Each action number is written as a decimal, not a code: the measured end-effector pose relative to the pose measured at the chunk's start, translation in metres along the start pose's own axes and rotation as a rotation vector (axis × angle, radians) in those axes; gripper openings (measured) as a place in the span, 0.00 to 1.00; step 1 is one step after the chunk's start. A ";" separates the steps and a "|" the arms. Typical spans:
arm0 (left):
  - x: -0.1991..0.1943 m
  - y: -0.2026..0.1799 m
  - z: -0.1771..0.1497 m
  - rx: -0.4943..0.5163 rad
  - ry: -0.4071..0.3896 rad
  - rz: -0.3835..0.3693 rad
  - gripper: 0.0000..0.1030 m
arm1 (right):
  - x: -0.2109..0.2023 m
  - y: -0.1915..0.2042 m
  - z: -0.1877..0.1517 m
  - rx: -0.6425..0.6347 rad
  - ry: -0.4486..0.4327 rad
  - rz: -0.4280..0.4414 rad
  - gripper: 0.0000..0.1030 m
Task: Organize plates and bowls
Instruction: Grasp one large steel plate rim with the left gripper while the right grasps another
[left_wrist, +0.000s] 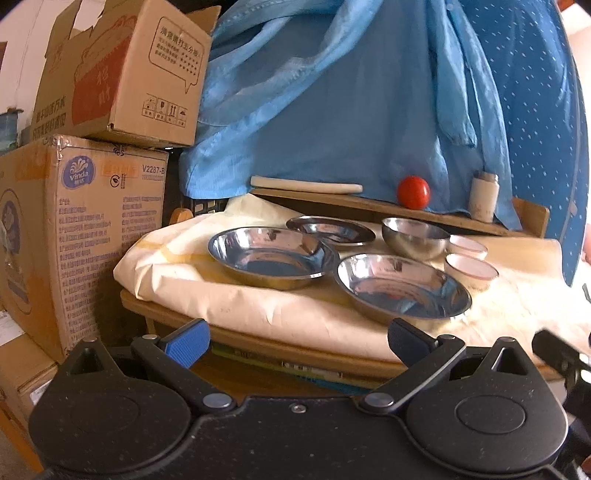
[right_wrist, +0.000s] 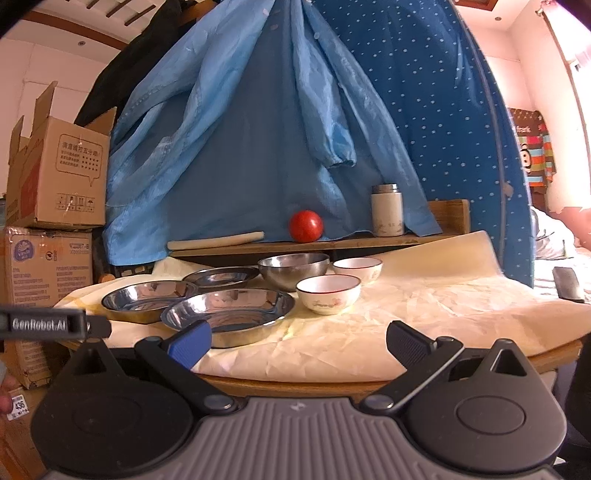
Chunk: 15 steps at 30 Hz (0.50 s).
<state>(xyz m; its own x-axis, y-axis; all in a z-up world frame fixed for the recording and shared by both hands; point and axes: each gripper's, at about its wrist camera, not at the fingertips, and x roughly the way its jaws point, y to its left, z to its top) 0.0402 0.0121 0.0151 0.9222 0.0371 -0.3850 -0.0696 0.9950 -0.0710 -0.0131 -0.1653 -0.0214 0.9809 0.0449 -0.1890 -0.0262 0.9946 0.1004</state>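
Three steel plates lie on a cream cloth: a near plate (left_wrist: 402, 286) (right_wrist: 227, 310), a left plate (left_wrist: 271, 254) (right_wrist: 147, 297) and a far plate (left_wrist: 330, 229) (right_wrist: 221, 277). Behind them stands a steel bowl (left_wrist: 413, 236) (right_wrist: 293, 269). Two white ceramic bowls sit to its right, the nearer (left_wrist: 471, 267) (right_wrist: 328, 293) and the farther (left_wrist: 467, 245) (right_wrist: 358, 269). My left gripper (left_wrist: 297, 341) is open, short of the table's front edge. My right gripper (right_wrist: 299, 341) is open too, just before the near plate, holding nothing.
A wooden shelf (right_wrist: 332, 242) at the back carries a red tomato (left_wrist: 413, 192) (right_wrist: 306, 226), a white canister (right_wrist: 386, 210) and a pale stick (right_wrist: 216, 240). Blue clothing hangs behind. Cardboard boxes (left_wrist: 85, 221) are stacked at the left. A dark remote (right_wrist: 569, 282) lies at the right.
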 end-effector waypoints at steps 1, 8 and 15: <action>0.004 0.003 0.004 -0.008 0.001 0.003 0.99 | 0.004 0.001 0.002 -0.004 0.004 0.016 1.00; 0.038 0.019 0.033 -0.024 0.010 0.040 0.99 | 0.038 0.010 0.016 -0.041 0.036 0.084 1.00; 0.082 0.046 0.060 -0.079 0.024 0.059 0.99 | 0.088 0.022 0.045 -0.034 0.065 0.188 1.00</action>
<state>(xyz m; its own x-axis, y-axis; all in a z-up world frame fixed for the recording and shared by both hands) 0.1353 0.0666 0.0358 0.9064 0.0923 -0.4122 -0.1543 0.9807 -0.1197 0.0815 -0.1436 0.0080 0.9436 0.2351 -0.2331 -0.2154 0.9707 0.1069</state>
